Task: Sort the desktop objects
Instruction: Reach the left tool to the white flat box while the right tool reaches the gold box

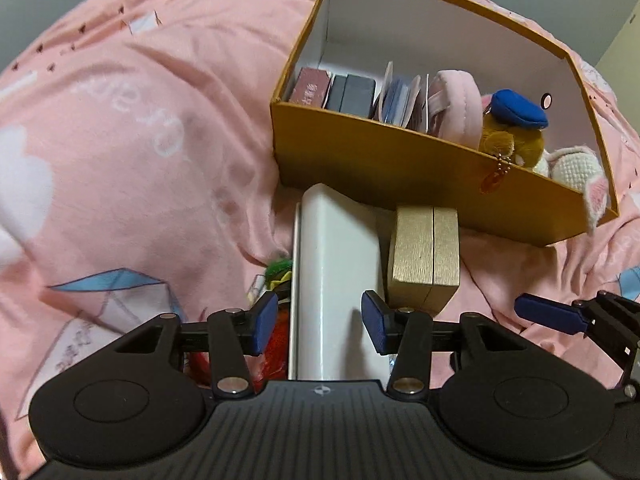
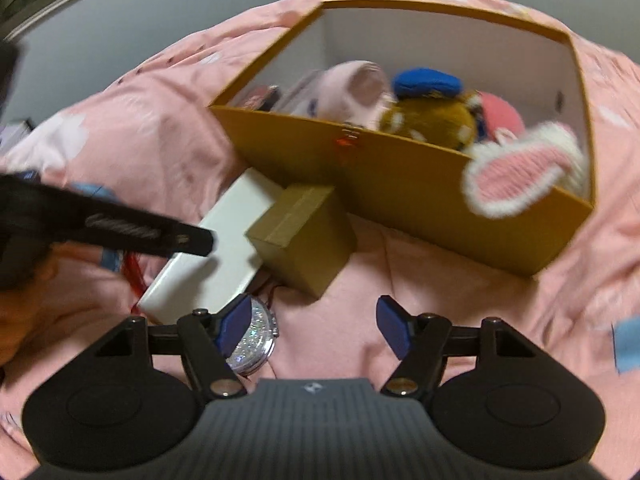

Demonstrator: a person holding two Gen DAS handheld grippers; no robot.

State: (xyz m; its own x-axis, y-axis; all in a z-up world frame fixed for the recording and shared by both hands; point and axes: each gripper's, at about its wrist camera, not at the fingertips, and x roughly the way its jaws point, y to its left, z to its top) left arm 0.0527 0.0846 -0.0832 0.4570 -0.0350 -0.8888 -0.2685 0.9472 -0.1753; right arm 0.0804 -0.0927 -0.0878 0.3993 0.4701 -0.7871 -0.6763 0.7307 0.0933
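The open yellow box held plush toys, cards and small cases. Before it lay a white box and gold box. The left gripper straddled the white box, jaws wide; the right gripper gaped empty.

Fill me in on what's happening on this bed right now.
A person with a gripper in each hand is sorting small things into an open yellow box on a pink bedspread. Plush toys and cards already sit inside. The left gripper is open astride a white box, pads not touching it. The right gripper is open and empty over the spread, a glittery watch by one finger. A gold box waits outside.
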